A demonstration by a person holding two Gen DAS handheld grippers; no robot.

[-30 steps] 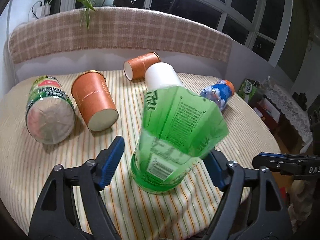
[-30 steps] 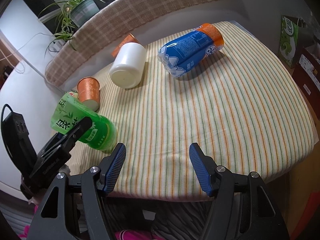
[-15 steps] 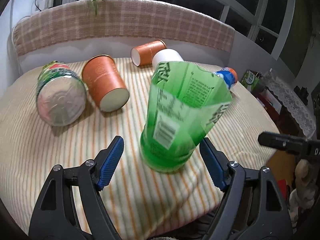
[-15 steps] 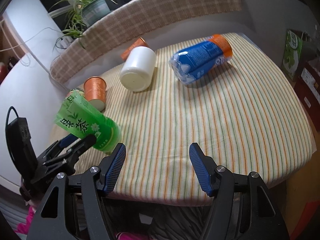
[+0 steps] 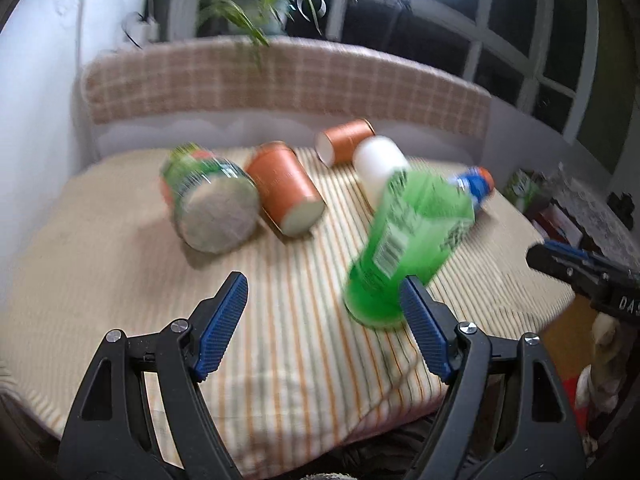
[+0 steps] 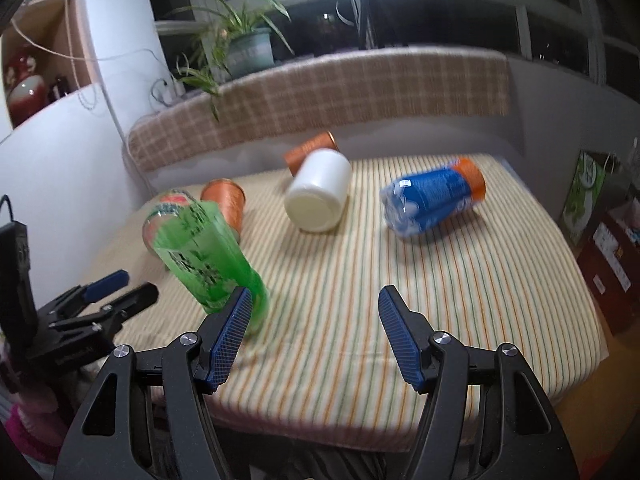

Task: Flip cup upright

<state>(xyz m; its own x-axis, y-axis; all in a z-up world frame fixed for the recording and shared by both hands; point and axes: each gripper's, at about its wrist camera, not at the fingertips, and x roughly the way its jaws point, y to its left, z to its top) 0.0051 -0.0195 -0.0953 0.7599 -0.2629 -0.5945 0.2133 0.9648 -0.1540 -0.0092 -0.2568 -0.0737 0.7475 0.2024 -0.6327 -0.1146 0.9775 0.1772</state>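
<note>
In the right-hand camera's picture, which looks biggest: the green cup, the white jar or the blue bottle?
1. Green cup, though it sits nearest the camera, which inflates it.
2. Blue bottle and white jar look much alike; I would not rank them.

The green cup (image 5: 408,240) looks like thin, glossy, see-through plastic with a printed label, and the white cup (image 6: 318,194) like smooth matt plastic. The orange cups (image 5: 286,192) seem matt paper; the worktop (image 6: 440,264) wears a striped woven cloth, soft and dull. Each claw (image 6: 314,334) is matt black plastic with ribbed blue pads (image 6: 230,334) and shiny metal rivets (image 6: 439,337).
</note>
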